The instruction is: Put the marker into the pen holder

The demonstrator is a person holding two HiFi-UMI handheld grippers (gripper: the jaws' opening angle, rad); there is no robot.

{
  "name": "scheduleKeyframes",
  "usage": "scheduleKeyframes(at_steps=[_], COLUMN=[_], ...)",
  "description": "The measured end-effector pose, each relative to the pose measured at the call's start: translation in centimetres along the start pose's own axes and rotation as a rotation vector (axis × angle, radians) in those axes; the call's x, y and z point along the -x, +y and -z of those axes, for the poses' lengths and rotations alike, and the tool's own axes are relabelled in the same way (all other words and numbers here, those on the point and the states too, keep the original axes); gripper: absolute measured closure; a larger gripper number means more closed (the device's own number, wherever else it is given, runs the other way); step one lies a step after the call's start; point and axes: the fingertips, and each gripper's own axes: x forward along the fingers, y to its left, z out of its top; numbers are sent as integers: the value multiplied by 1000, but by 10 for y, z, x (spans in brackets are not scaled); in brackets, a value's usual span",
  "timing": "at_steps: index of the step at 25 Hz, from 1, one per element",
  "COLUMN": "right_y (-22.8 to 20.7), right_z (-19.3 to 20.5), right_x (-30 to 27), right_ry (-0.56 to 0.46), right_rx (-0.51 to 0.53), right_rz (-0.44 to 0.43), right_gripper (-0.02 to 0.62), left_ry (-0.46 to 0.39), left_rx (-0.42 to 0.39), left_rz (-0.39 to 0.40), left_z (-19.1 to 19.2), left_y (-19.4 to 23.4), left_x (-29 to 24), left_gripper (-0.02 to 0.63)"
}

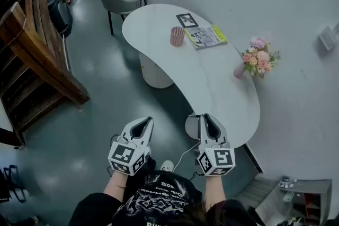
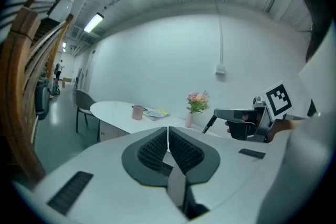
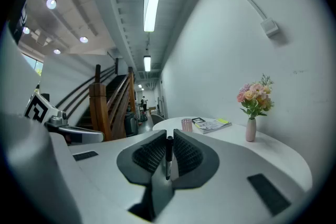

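Marker (image 3: 168,157) gripped; pen holder (image 1: 177,36) on white table (image 1: 212,87); teal floor (image 1: 95,82).

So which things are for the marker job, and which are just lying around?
For the job:
- marker, gripped in the right gripper
- pink pen holder on the table

Just lying about:
- magazine
- vase of flowers
- black-and-white card
- chair
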Motion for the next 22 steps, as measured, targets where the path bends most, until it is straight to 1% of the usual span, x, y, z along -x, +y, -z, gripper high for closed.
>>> scheduleKeyframes(at_steps=[3,8,10,13,16,22], right_y=[5,10,12,15,18,34], right_z=[-3,-3,0,6,3,-11], right_x=[-8,-19,-25,-34,-41,-65], right_ry=[1,12,26,48,21,-26], right_rx=[37,44,38,-3,-12,20], right_rz=[2,19,24,31,54,77], right_gripper=[532,532,532,532,532,532], left_ry=[12,2,-1,-4,-5,-8], left_rx=[-3,3,-3,4,2,-26], left_rz=[-12,-31,-31,-26,-16,15], left_z=[0,-2,-4,-7,-10,-18], left_y=[13,32,40,56,71,102], left_x=[-2,-3,-4,-6,-8,-11], left_gripper=[580,580,580,580,580,580])
